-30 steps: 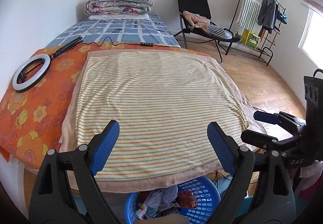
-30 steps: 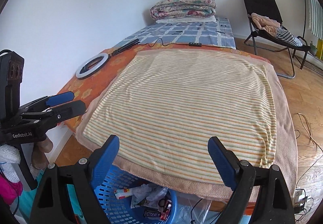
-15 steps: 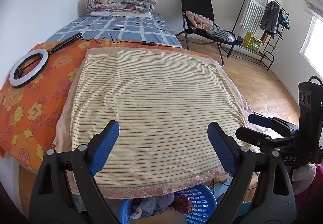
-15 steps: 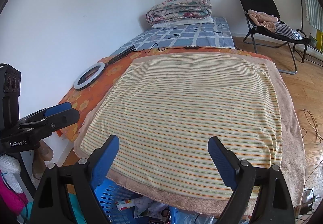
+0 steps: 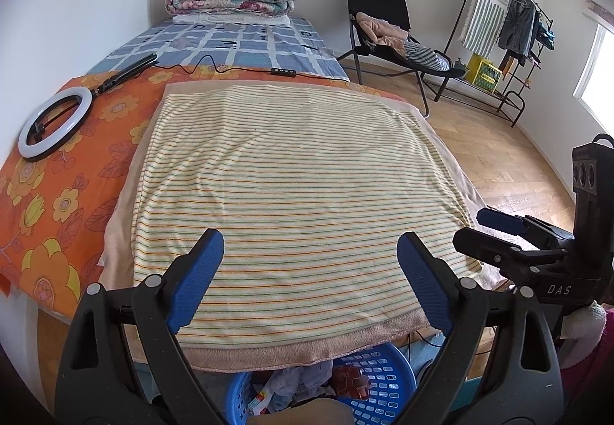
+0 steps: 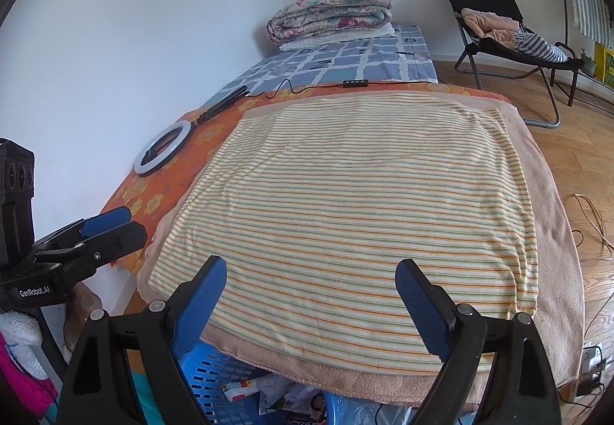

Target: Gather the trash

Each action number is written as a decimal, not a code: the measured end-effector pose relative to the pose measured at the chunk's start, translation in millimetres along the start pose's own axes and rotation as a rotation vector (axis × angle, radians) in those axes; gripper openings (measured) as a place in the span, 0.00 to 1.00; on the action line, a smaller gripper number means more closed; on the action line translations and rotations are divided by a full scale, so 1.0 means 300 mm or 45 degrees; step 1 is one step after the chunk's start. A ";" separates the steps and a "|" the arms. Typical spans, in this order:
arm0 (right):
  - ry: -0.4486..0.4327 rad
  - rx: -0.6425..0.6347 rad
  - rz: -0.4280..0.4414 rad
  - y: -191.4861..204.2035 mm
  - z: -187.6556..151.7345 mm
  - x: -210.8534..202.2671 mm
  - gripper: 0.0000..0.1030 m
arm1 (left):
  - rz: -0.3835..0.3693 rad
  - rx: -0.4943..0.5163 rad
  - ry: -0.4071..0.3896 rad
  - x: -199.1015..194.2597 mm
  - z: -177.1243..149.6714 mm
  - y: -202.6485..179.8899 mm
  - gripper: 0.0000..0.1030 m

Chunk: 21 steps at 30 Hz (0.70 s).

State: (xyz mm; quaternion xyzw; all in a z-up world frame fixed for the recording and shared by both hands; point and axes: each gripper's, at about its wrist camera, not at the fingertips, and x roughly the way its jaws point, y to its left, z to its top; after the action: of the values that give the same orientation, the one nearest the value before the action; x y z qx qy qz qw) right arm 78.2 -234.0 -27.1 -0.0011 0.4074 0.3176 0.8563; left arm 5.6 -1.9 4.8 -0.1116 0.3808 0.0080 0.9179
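A round blue plastic lattice basket [image 5: 387, 382] is seen on the floor at the near foot of the bed, partly tucked under the overhanging edge of the peach terry towel [image 5: 268, 354]. Inside the basket, crumpled white paper and plastic [image 5: 295, 382], a red crushed wrapper [image 5: 351, 381] and a printed snack packet [image 6: 240, 384] are already gathered, so the collecting is judged to be largely done. Beyond the basket, the yellow cloth with thin orange and green stripes [image 5: 291, 195] is spread flat on the towel and no loose litter is seen on it. Farther from the basket and to its left, the orange flowered sheet [image 5: 57, 202] carries only a white ring lamp on a black stand [image 5: 53, 124], which is not taken for trash

The left gripper [image 5: 311, 281] is held above the near edge of the striped cloth, just past the basket, with its blue-padded jaws spread wide and nothing between them. The right gripper [image 6: 311, 304] is held likewise, jaws spread wide and empty, to the right of the left one. What is left, if anything, cannot be told: the floor around the basket is mostly hidden by the towel and the grippers
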 end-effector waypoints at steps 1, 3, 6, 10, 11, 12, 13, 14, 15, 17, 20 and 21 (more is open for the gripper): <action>0.000 0.002 -0.001 -0.002 -0.001 0.000 0.88 | 0.002 0.001 0.001 0.000 -0.001 0.000 0.91; 0.005 0.007 -0.004 -0.005 0.000 0.002 0.88 | 0.004 0.004 0.006 0.003 -0.005 -0.002 0.91; 0.004 0.006 -0.010 -0.007 -0.003 0.002 0.88 | 0.008 0.009 0.010 0.004 -0.007 -0.006 0.91; 0.004 0.011 -0.012 -0.010 -0.004 0.003 0.88 | 0.004 0.007 0.009 0.007 -0.006 -0.005 0.91; 0.006 0.013 -0.010 -0.013 -0.005 0.003 0.88 | 0.004 0.008 0.010 0.007 -0.005 -0.005 0.91; 0.009 0.015 -0.010 -0.014 -0.005 0.005 0.88 | 0.005 0.009 0.011 0.008 -0.007 -0.006 0.91; 0.010 0.016 -0.012 -0.015 -0.004 0.007 0.88 | 0.006 0.008 0.011 0.007 -0.006 -0.005 0.91; 0.010 0.015 -0.015 -0.016 -0.004 0.008 0.88 | 0.005 0.009 0.012 0.006 -0.006 -0.006 0.91; 0.011 0.015 -0.016 -0.016 -0.004 0.009 0.88 | 0.005 0.010 0.014 0.008 -0.007 -0.006 0.91; 0.014 0.017 -0.014 -0.018 -0.004 0.011 0.88 | 0.006 0.012 0.017 0.009 -0.010 -0.007 0.91; 0.013 0.017 -0.014 -0.020 -0.001 0.014 0.88 | 0.008 0.016 0.022 0.013 -0.015 -0.008 0.91; 0.013 0.017 -0.015 -0.021 -0.002 0.014 0.88 | 0.009 0.016 0.022 0.013 -0.016 -0.007 0.91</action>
State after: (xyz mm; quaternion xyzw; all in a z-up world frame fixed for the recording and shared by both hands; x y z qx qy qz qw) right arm 83.1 -236.8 -32.0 0.0007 0.4137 0.3099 0.8561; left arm 5.0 -5.3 -0.7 -0.1045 0.3892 0.0078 0.9152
